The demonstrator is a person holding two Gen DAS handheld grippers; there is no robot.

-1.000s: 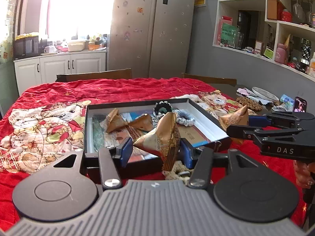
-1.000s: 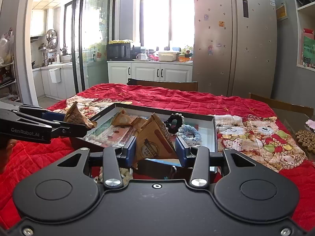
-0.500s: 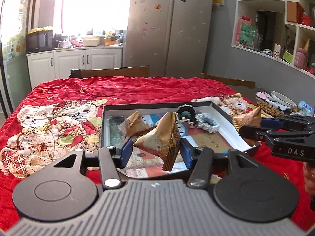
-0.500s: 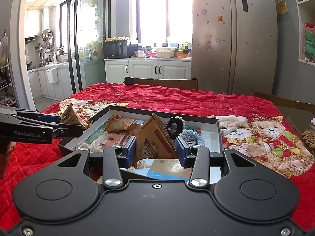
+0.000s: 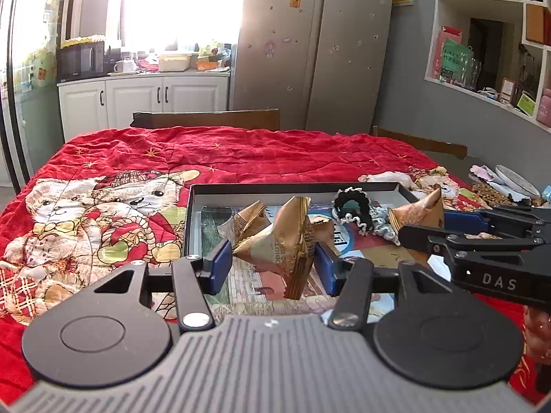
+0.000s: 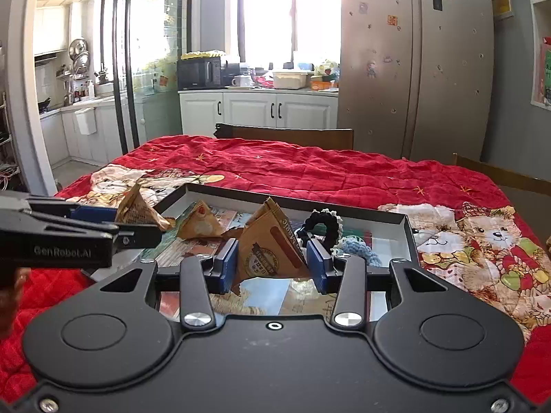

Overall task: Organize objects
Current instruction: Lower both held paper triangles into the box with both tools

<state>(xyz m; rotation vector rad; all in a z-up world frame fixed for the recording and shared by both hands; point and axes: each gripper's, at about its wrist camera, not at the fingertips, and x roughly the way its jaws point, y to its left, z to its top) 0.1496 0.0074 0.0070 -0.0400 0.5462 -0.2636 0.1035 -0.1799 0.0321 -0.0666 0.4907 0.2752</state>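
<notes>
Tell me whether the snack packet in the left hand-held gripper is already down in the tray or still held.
Held. The left hand-held gripper is shut on the snack packet, which hangs above the tray floor.

Home kitchen: fridge (image 5: 315, 48), cabinets (image 5: 165, 98), microwave (image 6: 199, 73).

Open red cloth (image 5: 241, 151) beyond and left of tray (image 5: 292, 187). Inside tray, far-left packets (image 5: 249, 218) and far-right scrunchies (image 5: 354, 206). Chair backs (image 6: 286, 134) along far edge.
</notes>
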